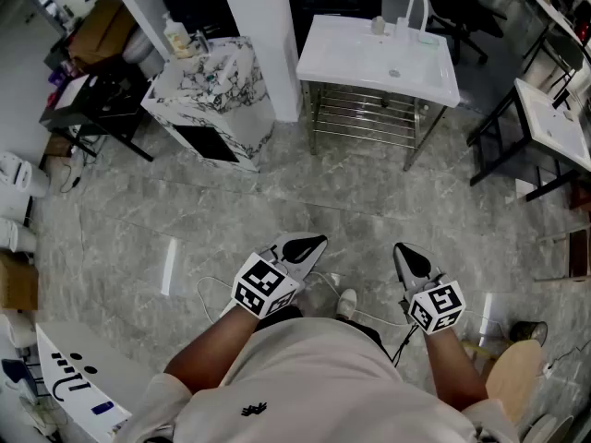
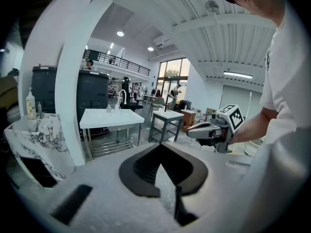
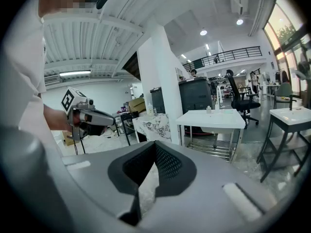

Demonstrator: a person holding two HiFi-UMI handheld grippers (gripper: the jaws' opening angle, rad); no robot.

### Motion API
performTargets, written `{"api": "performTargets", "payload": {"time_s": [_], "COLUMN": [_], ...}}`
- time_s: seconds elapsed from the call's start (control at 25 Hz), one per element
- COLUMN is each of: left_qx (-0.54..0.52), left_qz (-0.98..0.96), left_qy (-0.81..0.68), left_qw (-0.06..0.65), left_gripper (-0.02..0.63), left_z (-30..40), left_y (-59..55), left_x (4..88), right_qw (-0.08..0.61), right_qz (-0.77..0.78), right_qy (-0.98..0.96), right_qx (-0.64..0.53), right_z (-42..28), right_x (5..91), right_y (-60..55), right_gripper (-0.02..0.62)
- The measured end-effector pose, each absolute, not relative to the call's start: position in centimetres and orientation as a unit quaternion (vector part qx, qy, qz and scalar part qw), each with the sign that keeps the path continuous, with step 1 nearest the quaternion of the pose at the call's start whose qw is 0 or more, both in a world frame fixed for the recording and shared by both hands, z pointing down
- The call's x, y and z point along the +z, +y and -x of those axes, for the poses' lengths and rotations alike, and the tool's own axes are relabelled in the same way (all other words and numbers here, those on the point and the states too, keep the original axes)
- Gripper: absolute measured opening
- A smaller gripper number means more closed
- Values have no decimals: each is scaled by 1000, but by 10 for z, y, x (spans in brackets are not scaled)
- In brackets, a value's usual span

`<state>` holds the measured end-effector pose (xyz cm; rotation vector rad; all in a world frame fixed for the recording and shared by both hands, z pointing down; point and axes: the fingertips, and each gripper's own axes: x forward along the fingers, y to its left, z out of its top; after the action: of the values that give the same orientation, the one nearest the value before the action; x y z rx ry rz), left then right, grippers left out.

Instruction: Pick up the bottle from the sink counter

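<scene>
Bottle stands on marble counter beside white pillar.

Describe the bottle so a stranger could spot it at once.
Beside the white pillar stands a black-veined marble sink counter. The bottle stands at its far left corner: pale, pump-topped, the tallest thing on that counter.

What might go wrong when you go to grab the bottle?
1. The left gripper and right gripper are shut, far from the bottle on the marble sink counter; unopened, one might knock it over.
2. A white cable lies on the floor near the feet: a trip hazard.
3. The white sink also holds a small container, so a mix-up is possible.
</scene>
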<state>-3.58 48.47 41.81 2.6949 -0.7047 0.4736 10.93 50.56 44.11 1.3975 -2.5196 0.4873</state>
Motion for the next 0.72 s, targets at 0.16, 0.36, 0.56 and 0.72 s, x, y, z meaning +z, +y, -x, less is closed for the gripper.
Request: {"api": "performTargets", "payload": {"time_s": [0.16,0.36,0.56,0.72], "left_qx": [174,185,191,193], "left_qz": [-940,-941,-943,-944], "left_qy": [-256,-243,-222,-208], "left_qw": [145,144,157,168], "left_gripper": [6,6,6,6], "left_z": [97,149,184,194], "left_y": [466,452,441,427], "left_x": [414,417,427,439], "right_qw": [113,119,87,84], "right_qz": [-454,-462,-498,-525], "right_qy": [-869,-864,-848,-832], "right_qx": [162,162,158,156], "right_z": [-49,-7,16,15], "right_x": [443,442,430,428], "right_y": [481,457,431,412], "right_gripper": [11,11,14,147]}}
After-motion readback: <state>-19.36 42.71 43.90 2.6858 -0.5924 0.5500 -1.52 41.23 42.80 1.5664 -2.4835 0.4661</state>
